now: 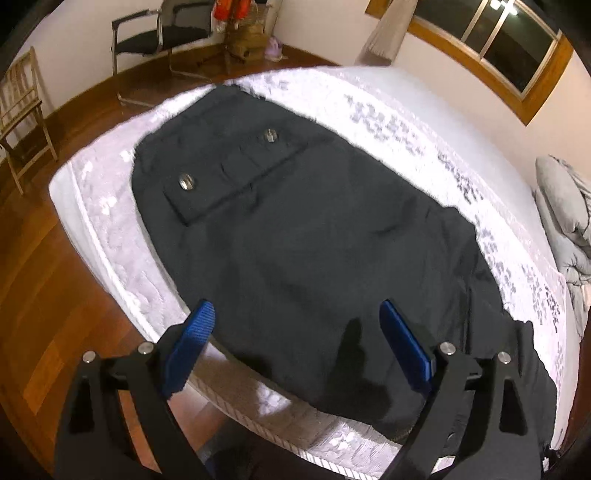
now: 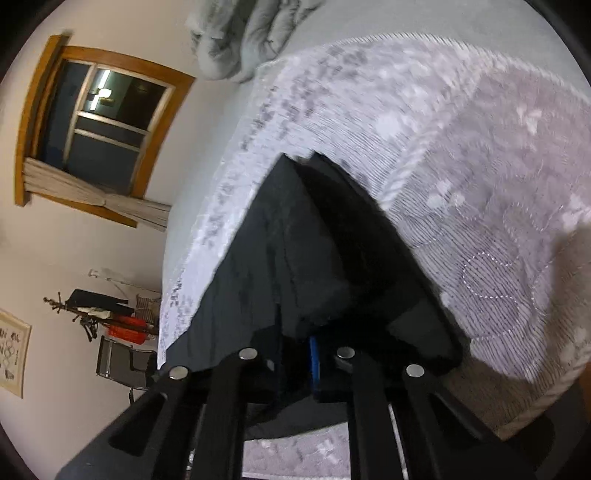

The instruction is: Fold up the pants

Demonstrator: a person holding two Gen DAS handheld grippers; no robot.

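Observation:
Black pants (image 1: 295, 229) lie spread on a white patterned mattress (image 1: 424, 122), with a flapped pocket and two metal snaps (image 1: 271, 136) toward the far end. My left gripper (image 1: 295, 314) is open, its blue pads (image 1: 402, 336) hovering just above the near edge of the pants, holding nothing. In the right wrist view my right gripper (image 2: 306, 350) is shut on a fold of the black pants (image 2: 269, 258), which drapes over its jaws; only a sliver of a blue pad (image 2: 314, 356) shows.
A grey bundle of bedding (image 1: 565, 221) lies at the mattress's right end, also in the right wrist view (image 2: 243, 33). A black chair (image 1: 162, 37) and a wooden chair (image 1: 22, 110) stand on the wooden floor (image 1: 48, 295). A window (image 1: 498, 40) is in the wall.

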